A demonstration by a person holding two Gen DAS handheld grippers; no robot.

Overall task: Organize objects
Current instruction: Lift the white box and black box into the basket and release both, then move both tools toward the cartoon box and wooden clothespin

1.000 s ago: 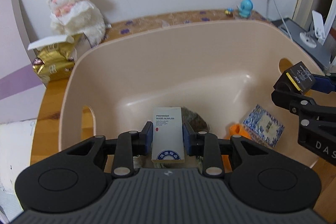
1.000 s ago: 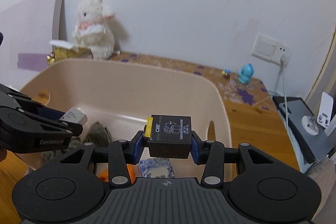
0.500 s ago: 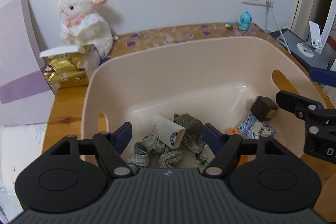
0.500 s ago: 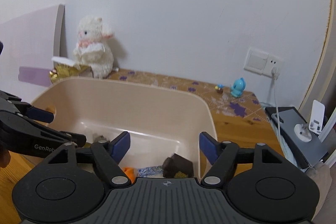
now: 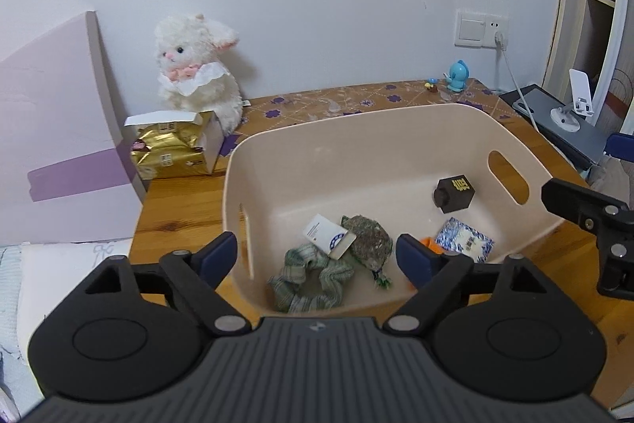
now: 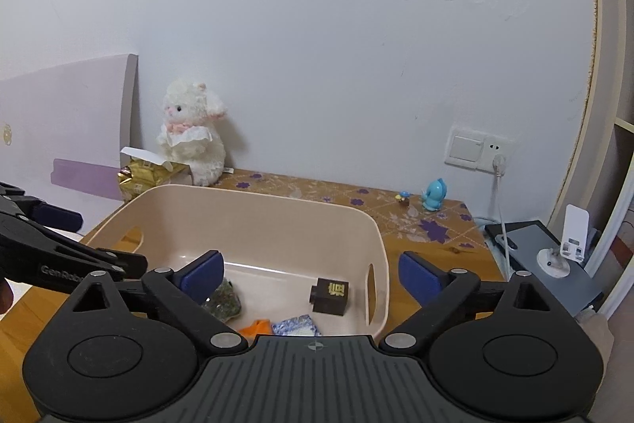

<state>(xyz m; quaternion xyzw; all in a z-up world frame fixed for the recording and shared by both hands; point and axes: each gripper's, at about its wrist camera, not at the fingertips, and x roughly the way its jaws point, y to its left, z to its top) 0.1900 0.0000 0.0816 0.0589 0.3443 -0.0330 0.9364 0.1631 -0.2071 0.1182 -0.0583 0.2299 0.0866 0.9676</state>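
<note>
The left gripper's (image 6: 59,244) black arm bore white lettering, "GenRobo", cut off behind the right gripper's linkage. The black box (image 5: 454,194) carried gold characters, too small to read. The white card's (image 5: 328,236) print was illegible.

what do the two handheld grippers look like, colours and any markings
Both match. The left gripper and right gripper have black linkage arms with silver pivot pins, blue finger pads, round black side housings and a ribbed grey body. White lettering, partly cut off, reads GenRobo on the left one.
</note>
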